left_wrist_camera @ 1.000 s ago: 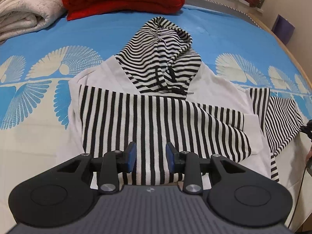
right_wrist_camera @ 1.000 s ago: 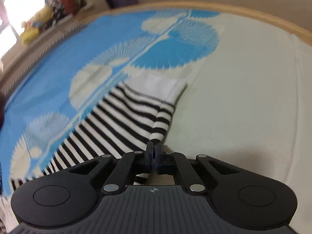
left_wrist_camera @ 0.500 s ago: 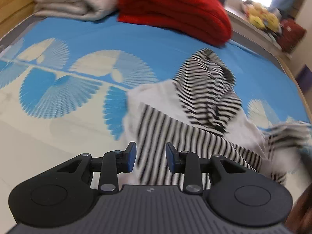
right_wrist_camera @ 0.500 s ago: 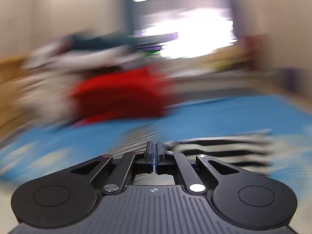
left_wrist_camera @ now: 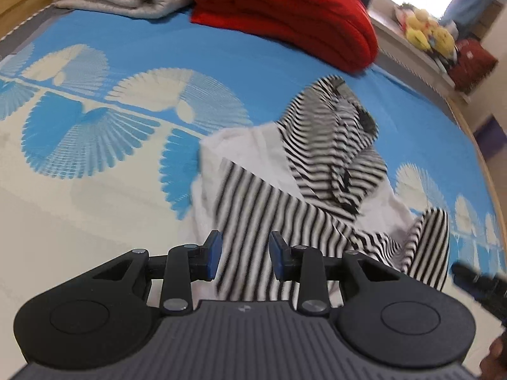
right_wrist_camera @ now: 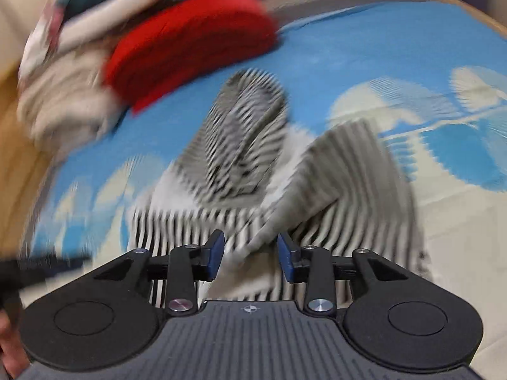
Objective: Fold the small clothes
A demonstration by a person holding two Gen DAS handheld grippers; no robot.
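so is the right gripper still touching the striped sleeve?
Cannot tell. Right wrist view: right gripper open, striped sleeve bunched ahead, but motion blur hides any contact.

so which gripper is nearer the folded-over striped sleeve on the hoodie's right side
Right. The right gripper is open just in front of the folded sleeve. The left gripper, also open, sits over the hoodie's other lower edge, with the sleeve off to its right.

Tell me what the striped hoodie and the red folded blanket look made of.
Striped hoodie: looks like soft knit cotton jersey, matte; it drapes and wrinkles limply. Red folded blanket: probably fleece or plush, matte; thick rounded folds with no sheen. Blur leaves the weave unclear.
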